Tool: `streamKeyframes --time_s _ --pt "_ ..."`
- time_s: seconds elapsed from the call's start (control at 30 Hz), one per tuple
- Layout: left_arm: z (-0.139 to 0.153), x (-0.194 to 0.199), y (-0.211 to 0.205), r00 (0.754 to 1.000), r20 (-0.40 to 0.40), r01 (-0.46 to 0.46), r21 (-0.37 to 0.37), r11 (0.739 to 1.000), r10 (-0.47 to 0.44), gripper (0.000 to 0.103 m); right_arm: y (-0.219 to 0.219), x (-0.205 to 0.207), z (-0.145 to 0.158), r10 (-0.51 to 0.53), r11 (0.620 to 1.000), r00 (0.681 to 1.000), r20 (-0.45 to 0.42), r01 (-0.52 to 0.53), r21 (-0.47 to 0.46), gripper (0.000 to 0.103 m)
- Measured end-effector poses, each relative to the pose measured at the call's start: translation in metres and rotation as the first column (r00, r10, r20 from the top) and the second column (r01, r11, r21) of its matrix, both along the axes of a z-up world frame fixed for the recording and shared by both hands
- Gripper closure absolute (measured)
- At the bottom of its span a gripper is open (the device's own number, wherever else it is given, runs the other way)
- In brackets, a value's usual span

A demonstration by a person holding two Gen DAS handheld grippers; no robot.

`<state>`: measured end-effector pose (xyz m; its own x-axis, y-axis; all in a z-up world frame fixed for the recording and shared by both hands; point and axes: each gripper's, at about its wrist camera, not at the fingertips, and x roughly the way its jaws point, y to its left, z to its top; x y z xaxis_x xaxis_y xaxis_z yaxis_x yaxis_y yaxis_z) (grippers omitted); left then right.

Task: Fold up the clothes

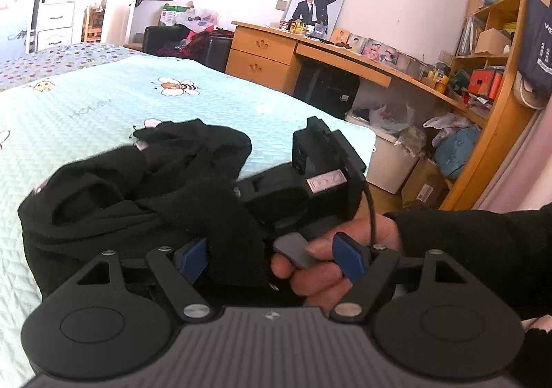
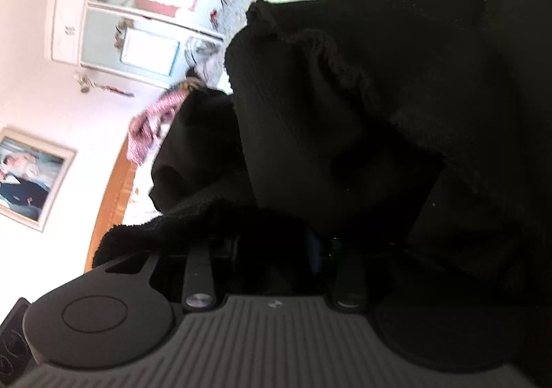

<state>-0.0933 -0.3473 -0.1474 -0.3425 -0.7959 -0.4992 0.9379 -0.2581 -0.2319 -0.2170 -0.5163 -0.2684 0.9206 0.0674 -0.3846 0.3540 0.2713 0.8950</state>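
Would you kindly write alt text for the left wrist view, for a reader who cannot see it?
A crumpled black garment lies on a light blue bee-print bedspread, draped over the right gripper's body, which a hand in a black sleeve holds. In the foreground, the left gripper stands open, its blue pads apart. Behind stand a cluttered wooden desk and shelves.

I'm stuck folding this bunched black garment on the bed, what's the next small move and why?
Probably lift the black garment and spread it flat on the bedspread: it is still a crumpled heap draped over the right gripper, while the left gripper stands open.
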Motion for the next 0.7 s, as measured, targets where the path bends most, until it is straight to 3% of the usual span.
streamKeyframes --time_s 0.1,0.3,0.37,0.47,0.7 --pt "0.003 -0.005 -0.006 1.0 0.019 0.004 0.002 1.0 -0.004 0.023 -0.003 -0.004 -0.002 0.002 0.999 1.0 -0.011 -0.001 0.053 0.068" --pt "0.007 -0.014 -0.007 0.999 0.026 0.034 -0.012 0.999 -0.034 0.023 0.001 -0.052 0.022 -0.08 0.997 0.995 -0.056 0.08 -0.01 0.064" --pt "0.008 -0.017 -0.008 0.998 0.032 0.047 -0.016 0.999 -0.047 0.023 0.01 -0.081 0.034 -0.135 0.989 0.99 -0.048 0.131 -0.076 0.055" --pt "0.013 -0.022 -0.013 0.997 0.041 0.072 -0.028 0.997 -0.071 0.023 0.034 -0.124 0.056 -0.196 0.961 0.98 -0.015 0.189 -0.204 0.053" --pt "0.019 -0.034 -0.034 0.984 0.113 0.14 0.008 0.99 -0.14 0.018 0.095 -0.159 0.081 -0.281 0.836 0.959 -0.02 0.235 -0.497 0.047"
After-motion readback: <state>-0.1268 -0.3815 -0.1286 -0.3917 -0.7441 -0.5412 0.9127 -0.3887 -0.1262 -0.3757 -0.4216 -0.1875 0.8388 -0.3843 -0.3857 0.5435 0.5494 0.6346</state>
